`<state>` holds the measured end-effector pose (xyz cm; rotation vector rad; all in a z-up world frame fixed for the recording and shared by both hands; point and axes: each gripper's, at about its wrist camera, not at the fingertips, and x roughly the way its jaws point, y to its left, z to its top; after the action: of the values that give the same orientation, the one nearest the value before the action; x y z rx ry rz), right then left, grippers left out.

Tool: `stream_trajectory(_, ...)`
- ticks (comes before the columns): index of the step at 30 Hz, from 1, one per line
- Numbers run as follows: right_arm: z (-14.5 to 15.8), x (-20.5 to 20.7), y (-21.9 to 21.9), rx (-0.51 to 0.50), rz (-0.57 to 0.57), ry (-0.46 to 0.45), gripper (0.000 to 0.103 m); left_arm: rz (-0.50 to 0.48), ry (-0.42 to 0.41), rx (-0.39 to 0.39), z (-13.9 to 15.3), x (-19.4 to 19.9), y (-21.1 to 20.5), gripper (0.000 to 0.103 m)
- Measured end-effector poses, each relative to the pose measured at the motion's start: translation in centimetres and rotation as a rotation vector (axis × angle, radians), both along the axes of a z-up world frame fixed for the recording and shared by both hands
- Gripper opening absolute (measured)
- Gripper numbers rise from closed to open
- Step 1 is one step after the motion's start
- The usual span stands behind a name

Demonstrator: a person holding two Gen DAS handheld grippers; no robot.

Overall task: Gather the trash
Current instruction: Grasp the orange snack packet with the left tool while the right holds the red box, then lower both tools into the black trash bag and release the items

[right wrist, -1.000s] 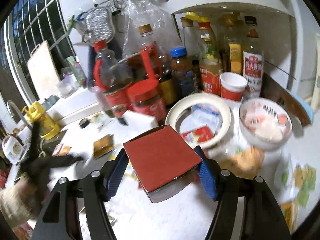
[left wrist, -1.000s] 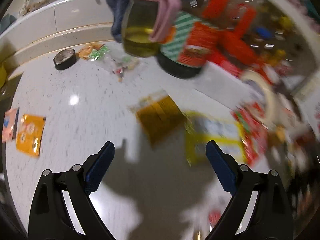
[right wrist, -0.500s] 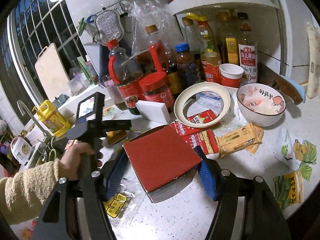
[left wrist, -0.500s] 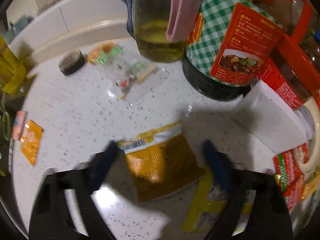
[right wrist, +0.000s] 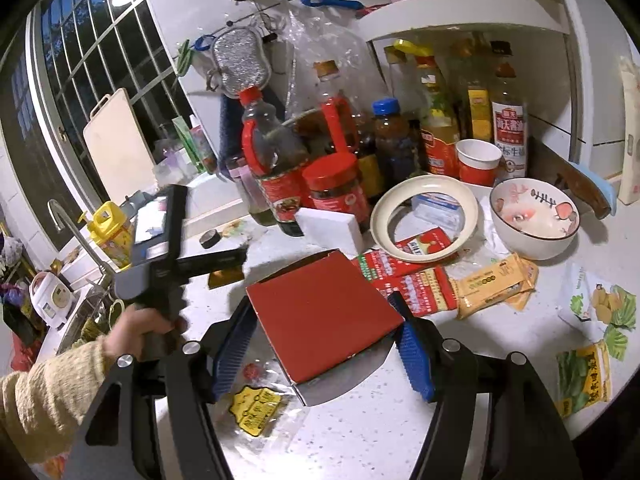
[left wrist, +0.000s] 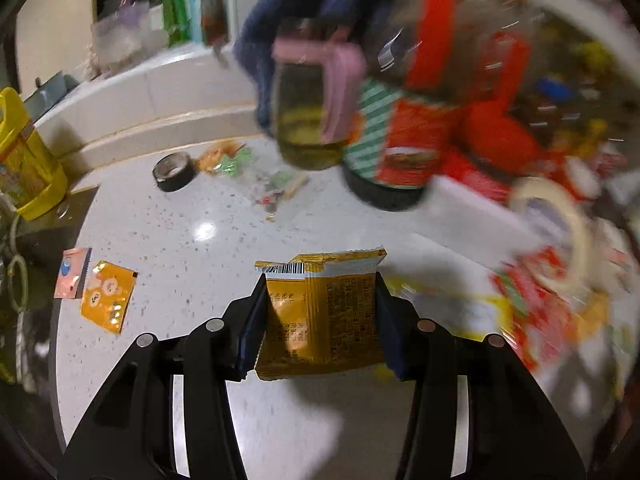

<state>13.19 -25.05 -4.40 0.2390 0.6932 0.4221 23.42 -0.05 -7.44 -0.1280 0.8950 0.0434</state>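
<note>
In the left wrist view my left gripper has a yellow snack wrapper between its closing jaws. Both pads press its sides and it is lifted off the white counter. My right gripper is shut on an open red cardboard box, held above the counter. The right wrist view shows a hand carrying the left gripper at left. Loose trash lies around: an orange sachet, a pink sachet, red packets and yellow biscuit packs.
Sauce bottles and jars crowd the back, beside a cream ring and a bowl. A tape roll and a clear bag lie near the wall. A yellow detergent bottle stands by the sink at left.
My left gripper came down over the yellow wrapper, closed on it and lifted it off the counter. My right gripper kept its hold on the red box and drifted a little sideways.
</note>
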Motion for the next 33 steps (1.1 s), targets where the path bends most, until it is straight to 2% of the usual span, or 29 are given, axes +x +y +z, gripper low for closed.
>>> stream_trajectory(3,0.5,-0.8,0.7,-0.002,0.006,-0.008,0.066,-0.125,-0.035,-0.027,2.1,-4.0,-0.3,0.047)
stream_trajectory(8,1.5,-3.2,1.4,0.012,0.016,-0.011,0.066,-0.275,-0.033,-0.038,3.7,-11.4,-1.2,0.047)
stream_trajectory(14,1.8,-9.0,2.0,-0.012,0.048,0.024,0.066,-0.509,0.061,-0.054,3.2,-21.1,-2.1,0.047)
stream_trajectory(18,0.2,-13.9,1.7,-0.039,0.078,0.134,0.066,-0.682,0.162,-0.036,1.1,-26.4,-3.6,0.047)
stream_trajectory(22,-3.6,-18.4,0.8,-0.045,0.065,0.3,0.066,-0.82,0.359,-0.059,-4.4,-30.3,-5.7,0.047)
stream_trajectory(26,-10.3,-22.2,0.1,-0.105,0.034,0.462,0.066,-0.912,0.499,-0.008,-11.2,-32.6,-7.9,0.047)
stream_trajectory(28,-14.6,-23.4,0.0,-0.123,0.03,0.549,0.066,-0.927,0.574,0.039,-15.7,-33.2,-9.0,0.048)
stream_trajectory(32,-21.0,-24.8,1.0,-0.22,0.054,0.618,0.068,-0.879,0.657,0.139,-21.8,-33.1,-10.2,0.052)
stream_trajectory(33,-22.2,-25.0,1.2,-0.256,0.048,0.619,0.081,-0.857,0.668,0.168,-22.9,-33.0,-10.3,0.065)
